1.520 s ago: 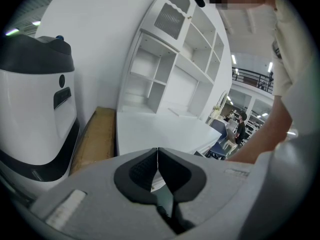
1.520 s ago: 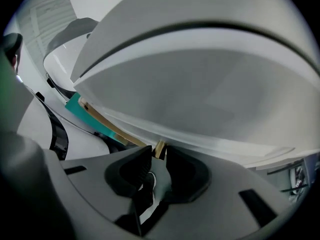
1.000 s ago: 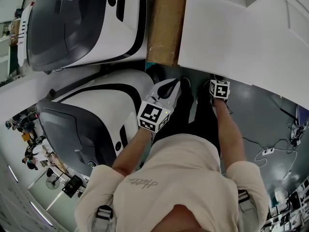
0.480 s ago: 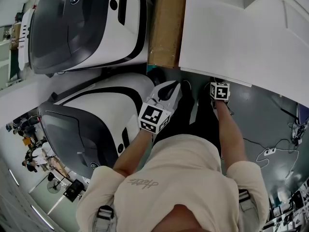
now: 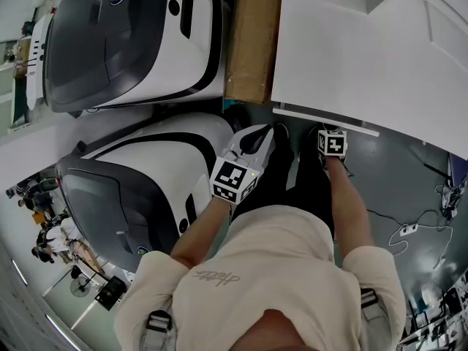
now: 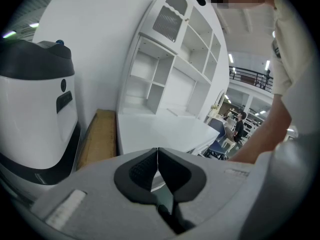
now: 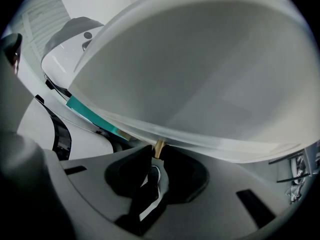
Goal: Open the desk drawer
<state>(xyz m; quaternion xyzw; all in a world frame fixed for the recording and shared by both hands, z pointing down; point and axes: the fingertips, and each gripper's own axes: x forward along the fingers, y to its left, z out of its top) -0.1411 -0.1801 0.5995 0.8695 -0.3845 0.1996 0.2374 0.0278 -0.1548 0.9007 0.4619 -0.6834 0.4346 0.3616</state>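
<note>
One brass drawer knob [image 7: 159,147], right tongs [image 7: 159,154] clamped on it, left tongs [image 6: 158,159] pressed together, empty.

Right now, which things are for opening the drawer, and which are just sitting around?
For the job: white desk drawer, its small brass knob, right tool shut on that knob.

Just sitting around: two big white-and-grey machines, long brown box, white power strip, left tool shut on nothing.

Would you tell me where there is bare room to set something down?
The white desk top is bare, bordered by the brown board and the hutch. It is crowded at the drawer front, where the right gripper and left gripper sit.
</note>
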